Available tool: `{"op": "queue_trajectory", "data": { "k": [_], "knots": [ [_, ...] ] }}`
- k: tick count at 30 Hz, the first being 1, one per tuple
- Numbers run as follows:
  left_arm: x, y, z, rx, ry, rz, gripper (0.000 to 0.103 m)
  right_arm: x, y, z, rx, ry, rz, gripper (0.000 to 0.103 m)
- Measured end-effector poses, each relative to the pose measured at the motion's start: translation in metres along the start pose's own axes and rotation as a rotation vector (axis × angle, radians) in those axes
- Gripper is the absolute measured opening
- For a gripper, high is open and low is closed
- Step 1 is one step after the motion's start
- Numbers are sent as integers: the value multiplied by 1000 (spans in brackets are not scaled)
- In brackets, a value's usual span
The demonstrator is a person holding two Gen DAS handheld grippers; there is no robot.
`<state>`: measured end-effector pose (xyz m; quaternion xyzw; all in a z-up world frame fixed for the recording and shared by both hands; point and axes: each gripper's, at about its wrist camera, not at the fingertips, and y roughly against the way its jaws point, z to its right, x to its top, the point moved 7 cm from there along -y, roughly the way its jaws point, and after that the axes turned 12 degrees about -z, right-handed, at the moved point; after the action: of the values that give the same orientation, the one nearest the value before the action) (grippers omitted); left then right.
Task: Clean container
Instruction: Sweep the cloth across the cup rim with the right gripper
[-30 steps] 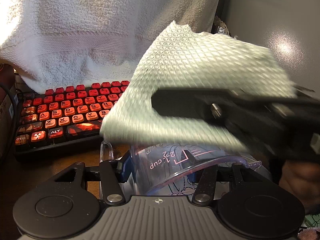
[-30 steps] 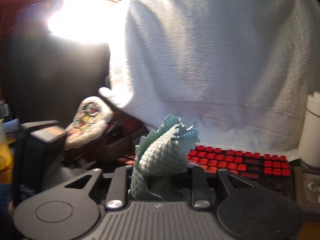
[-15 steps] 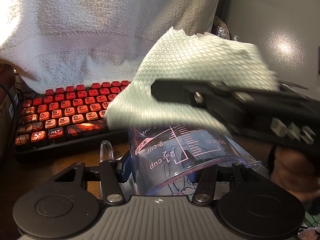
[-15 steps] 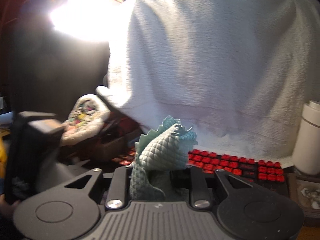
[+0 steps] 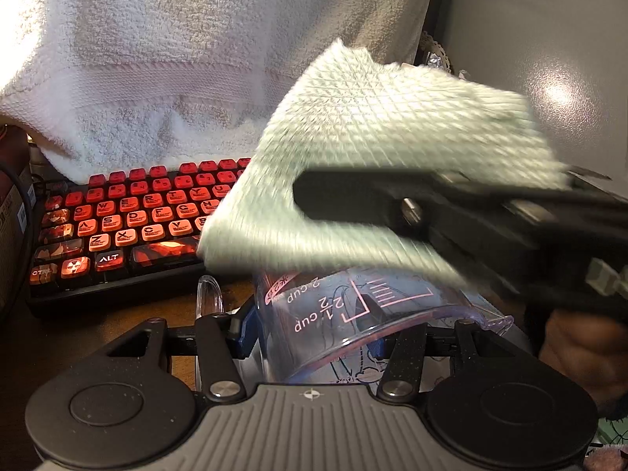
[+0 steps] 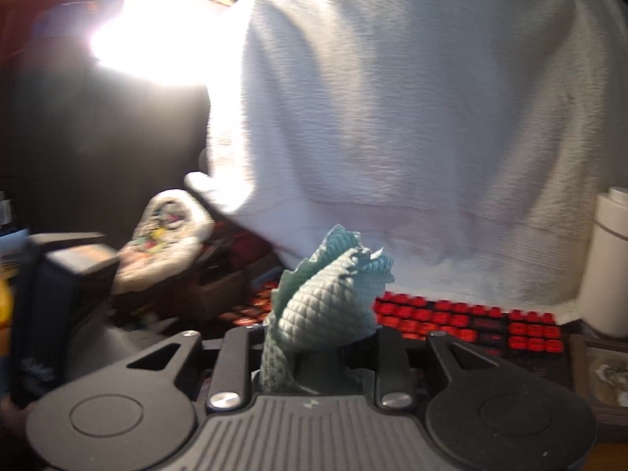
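A clear measuring cup with pink markings lies on its side between the fingers of my left gripper, which is shut on it. Its handle sticks out to the left. My right gripper reaches in from the right, just above the cup. It is shut on a pale green quilted cloth, whose lower edge hangs over the cup's upper wall. In the right wrist view the cloth bunches up between the fingers of the right gripper. The left gripper shows at the left edge, blurred.
A red-keyed keyboard lies on the wooden desk behind the cup, under a draped white towel. A white bottle stands at the right of the keyboard. A pale plush item sits to the left. A hand holds the right gripper.
The right gripper and cloth lifted off the cup, then dropped back over its upper wall. The left gripper and cup have stayed still.
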<state>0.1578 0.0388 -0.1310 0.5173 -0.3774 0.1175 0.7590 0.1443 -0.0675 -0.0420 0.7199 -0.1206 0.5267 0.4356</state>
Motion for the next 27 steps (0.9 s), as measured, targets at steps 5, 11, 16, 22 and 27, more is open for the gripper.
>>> {"op": "queue_trajectory", "data": {
  "k": [5,11,16,22,27],
  "knots": [
    [-1,0,1,-1,1,0,50,-4,7,-18,64,42,-2,26],
    [1,-1,-1,-2,3,0,50,-1,4,-12,23,48,-3,22],
    [1,-2,-1,-3,3,0,50,6,-4,9,-37,7,2,22],
    [-3,2,8,2,1,-1,50,8,-7,23,-38,-42,-6,24],
    [-2,0,11,2,1,-2,50,4,-3,9,25,-10,-7,25]
  ]
}}
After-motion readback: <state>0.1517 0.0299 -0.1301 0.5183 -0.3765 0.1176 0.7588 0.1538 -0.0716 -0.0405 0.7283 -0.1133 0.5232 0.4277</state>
